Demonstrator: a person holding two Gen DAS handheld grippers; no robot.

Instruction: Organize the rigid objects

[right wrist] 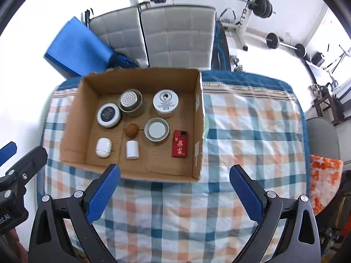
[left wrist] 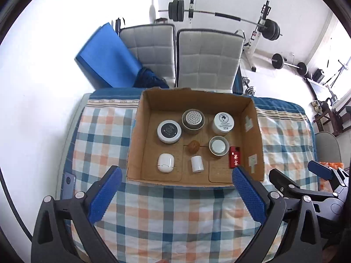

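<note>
From the left wrist view, the left tongs (left wrist: 177,188) are wide open and hold nothing. The cardboard box (left wrist: 256,131) sits on the checked cloth (left wrist: 175,214) on the worktop, at twelve o'clock from these tongs. Inside it are jars, a white case (left wrist: 165,163), a small white cylinder (left wrist: 196,163), a brown nut (left wrist: 194,146) and a red box (left wrist: 235,159). All stand apart from each other.

From the right wrist view, the right tongs (right wrist: 175,183) are also wide open and empty. The cardboard box lies at about eleven o'clock from them. The red box (right wrist: 180,143) is the nearest thing, almost straight ahead at twelve o'clock. Its long side points away from the tongs. I think the right hand is nearer to it. The cloth outside the box looks bare, so the tidying seems nearly done.
</note>
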